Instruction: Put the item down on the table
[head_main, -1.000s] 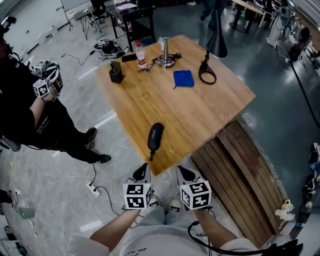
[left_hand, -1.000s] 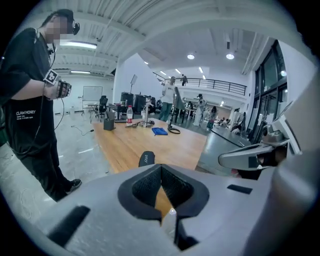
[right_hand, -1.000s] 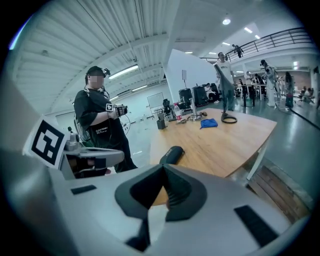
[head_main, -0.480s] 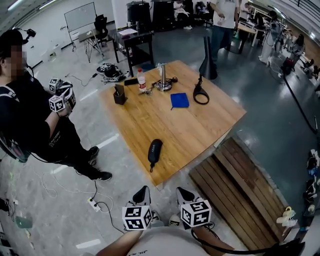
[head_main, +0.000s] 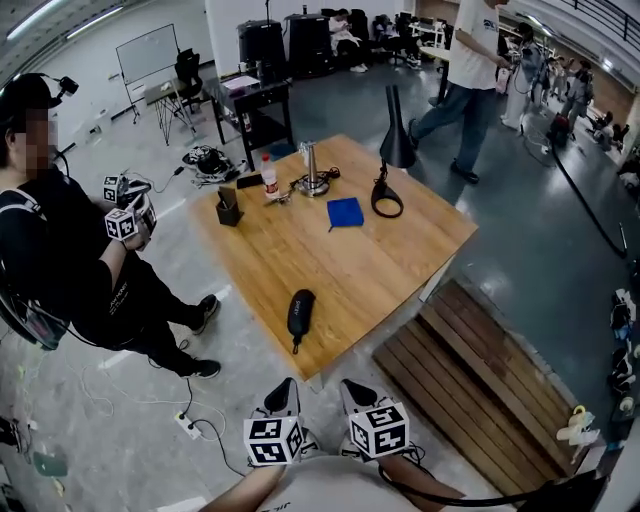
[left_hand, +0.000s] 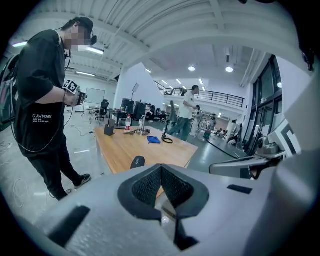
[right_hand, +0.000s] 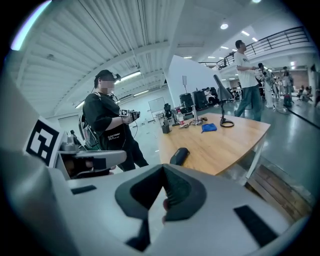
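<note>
Wooden table (head_main: 400, 250) stands in a big hall. A black case (head_main: 299, 309) lies flat on it, near the closest corner. The left gripper (head_main: 284, 390) and right gripper (head_main: 356, 390) hang beyond that corner, jaws closed on nothing.

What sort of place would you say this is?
Probably a large robotics lab or workshop hall: a whiteboard, a second person holding marker-cube grippers, and cables across the polished floor.
</note>
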